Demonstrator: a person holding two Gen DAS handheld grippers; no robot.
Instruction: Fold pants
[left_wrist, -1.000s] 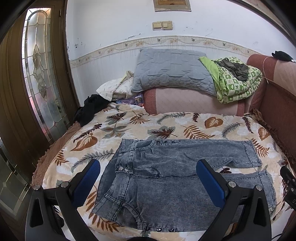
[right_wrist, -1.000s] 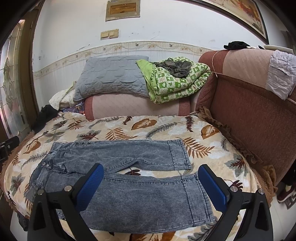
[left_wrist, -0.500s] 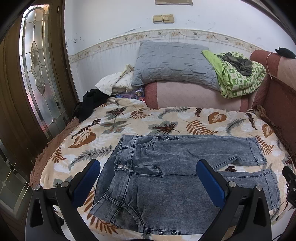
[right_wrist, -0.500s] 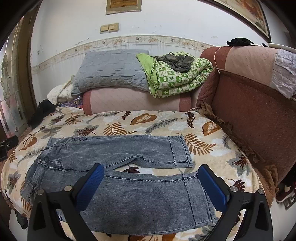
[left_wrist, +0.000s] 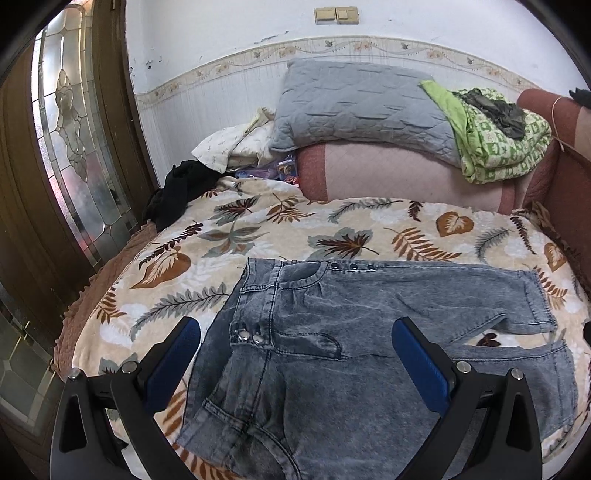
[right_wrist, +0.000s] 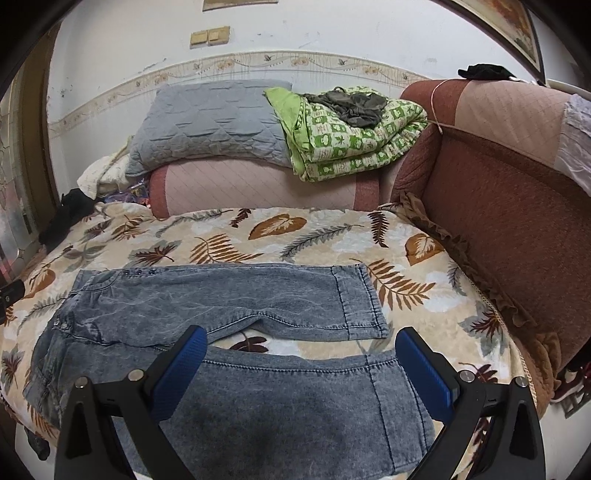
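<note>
Grey denim pants (left_wrist: 369, 350) lay flat on the leaf-print blanket (left_wrist: 258, 229). Left gripper (left_wrist: 295, 354) and right gripper (right_wrist: 299, 363) were spread wide, holding nothing.

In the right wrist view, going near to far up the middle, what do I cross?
Right gripper → near leg of the pants → strip of leaf-print blanket → far leg → open blanket → pink bolster → grey pillow → wall.
</note>
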